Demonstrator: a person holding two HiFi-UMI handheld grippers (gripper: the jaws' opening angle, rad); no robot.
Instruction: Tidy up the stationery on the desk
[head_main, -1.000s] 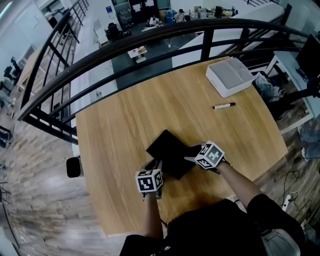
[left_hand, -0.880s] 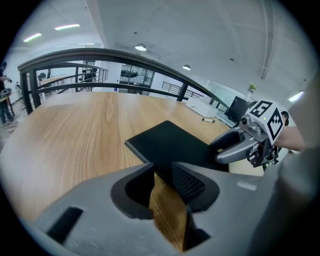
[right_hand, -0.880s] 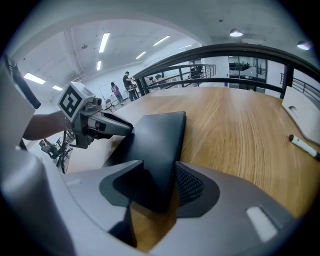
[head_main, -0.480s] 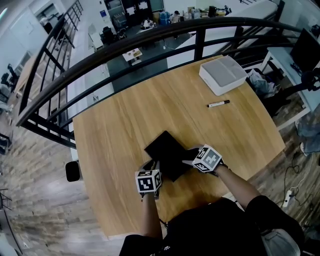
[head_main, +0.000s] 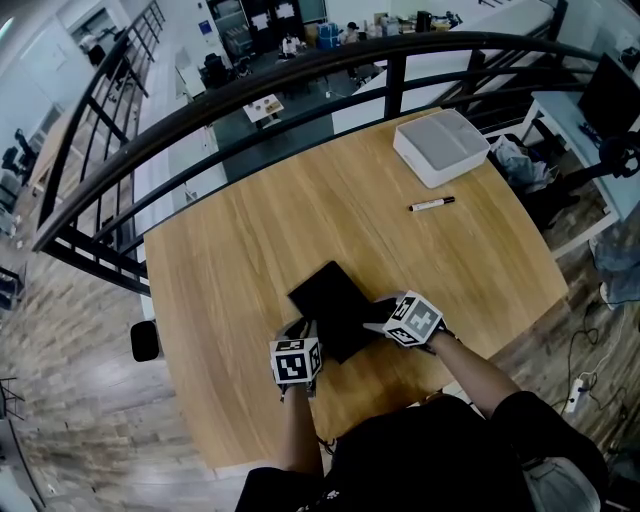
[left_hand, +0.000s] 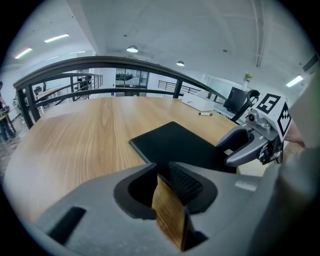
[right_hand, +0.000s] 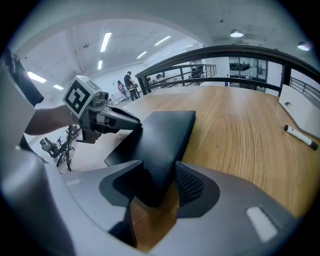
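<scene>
The left gripper (left_hand: 161, 172) has its jaws nearly together after just closing further. Only wooden surface (left_hand: 75, 135) shows in the slit between them, and the black notebook (left_hand: 175, 145) has a corner right at their tips. The right gripper (right_hand: 159, 175) has its jaws wide, clamped across the notebook's opposite corner.

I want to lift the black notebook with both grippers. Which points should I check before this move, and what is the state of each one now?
1. The black notebook sits between the tongs of the right gripper: ok, its edge runs between them.
2. The right tongs press firmly on it: cannot tell.
3. The left gripper holds the notebook: not ok. Its tongs have just been closing, but only bare desk shows between them; the notebook's corner lies at their tips.
4. The marker and white box are out of the way: ok, both lie far across the desk.
</scene>
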